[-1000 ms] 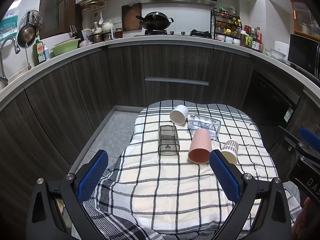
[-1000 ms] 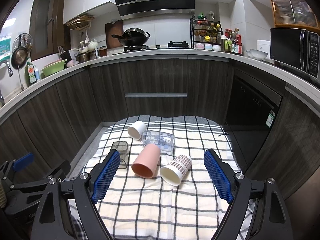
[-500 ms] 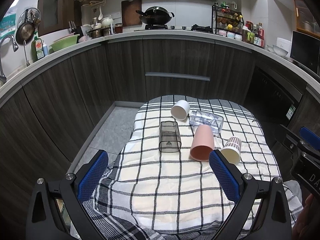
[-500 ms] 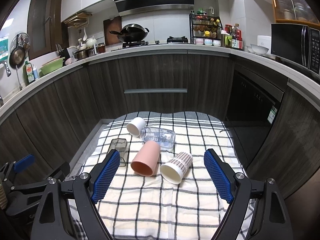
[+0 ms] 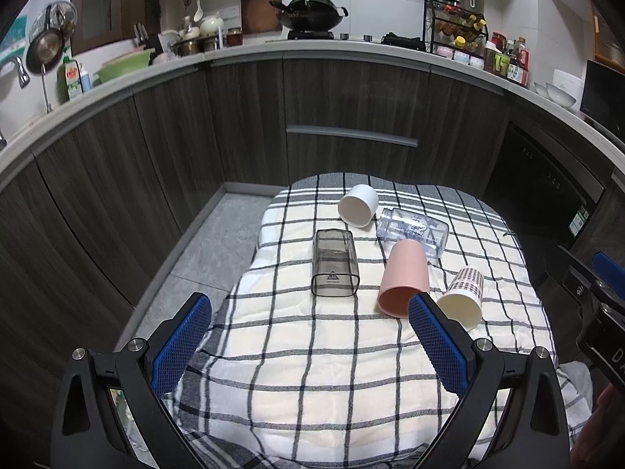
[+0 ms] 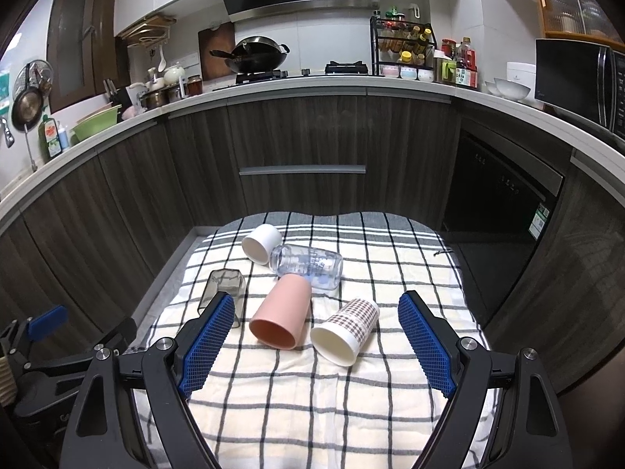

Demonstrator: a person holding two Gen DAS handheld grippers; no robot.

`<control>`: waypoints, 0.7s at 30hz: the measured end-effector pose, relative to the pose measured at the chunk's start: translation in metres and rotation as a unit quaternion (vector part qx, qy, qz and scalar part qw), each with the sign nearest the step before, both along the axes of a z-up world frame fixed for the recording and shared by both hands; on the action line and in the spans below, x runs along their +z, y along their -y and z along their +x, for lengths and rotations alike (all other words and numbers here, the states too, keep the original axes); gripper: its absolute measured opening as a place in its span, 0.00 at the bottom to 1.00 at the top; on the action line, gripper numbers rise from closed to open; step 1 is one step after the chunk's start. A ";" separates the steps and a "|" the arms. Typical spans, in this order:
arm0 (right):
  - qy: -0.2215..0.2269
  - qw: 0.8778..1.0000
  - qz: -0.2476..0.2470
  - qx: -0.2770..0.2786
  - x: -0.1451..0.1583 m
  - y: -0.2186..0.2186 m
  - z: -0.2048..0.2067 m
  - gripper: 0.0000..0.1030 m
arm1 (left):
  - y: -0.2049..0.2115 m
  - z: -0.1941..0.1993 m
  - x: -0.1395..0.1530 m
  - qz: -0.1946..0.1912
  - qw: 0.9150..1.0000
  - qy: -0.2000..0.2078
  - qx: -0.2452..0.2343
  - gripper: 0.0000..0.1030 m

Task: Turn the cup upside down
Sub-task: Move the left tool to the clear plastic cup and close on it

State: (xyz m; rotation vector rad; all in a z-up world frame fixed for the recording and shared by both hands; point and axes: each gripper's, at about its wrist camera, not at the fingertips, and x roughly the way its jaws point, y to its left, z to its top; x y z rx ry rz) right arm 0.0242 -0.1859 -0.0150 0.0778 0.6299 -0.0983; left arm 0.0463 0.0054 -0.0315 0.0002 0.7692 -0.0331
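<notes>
both tongs (image 5: pixel 308 324) (image 6: pixel 316 328) gape above bare checked cloth (image 6: pixel 312 410).

- Black wok (image 6: pixel 256 56) on the stove at the back counter.
- Spice rack (image 6: pixel 404 49) with bottles and jars, right of the stove.
- Wooden cutting board (image 5: pixel 261 6) leaning against the back wall.
- Green basin (image 6: pixel 95 121) on the left counter, beside a green dish-soap bottle (image 6: pixel 49 136).
- Frying pan (image 5: pixel 45 51) hanging on the left wall.
- Microwave (image 6: pixel 578 78) on the right counter, white bowls (image 6: pixel 509 86) just beside it.
- Dark wood-grain cabinets (image 6: pixel 304 136) below the countertop.
</notes>
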 end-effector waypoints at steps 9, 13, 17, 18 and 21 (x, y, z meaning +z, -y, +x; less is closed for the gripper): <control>-0.008 1.000 -0.001 -0.007 -0.011 0.004 0.029 0.83 | 0.008 0.033 -0.012 0.010 1.000 -0.003 -0.016 1.00; -0.009 1.000 -0.007 -0.009 -0.015 0.004 0.046 0.84 | 0.010 0.052 -0.017 0.017 1.000 -0.009 -0.008 1.00; -0.007 1.000 -0.013 -0.014 -0.020 0.005 0.060 0.88 | 0.014 0.072 -0.025 0.022 1.000 -0.017 -0.006 1.00; -0.008 1.000 -0.014 -0.015 -0.021 0.006 0.064 0.88 | 0.015 0.076 -0.027 0.022 1.000 -0.020 -0.006 1.00; -0.012 1.000 -0.015 -0.020 -0.027 0.008 0.077 0.89 | 0.019 0.092 -0.035 0.019 0.999 -0.028 -0.008 1.00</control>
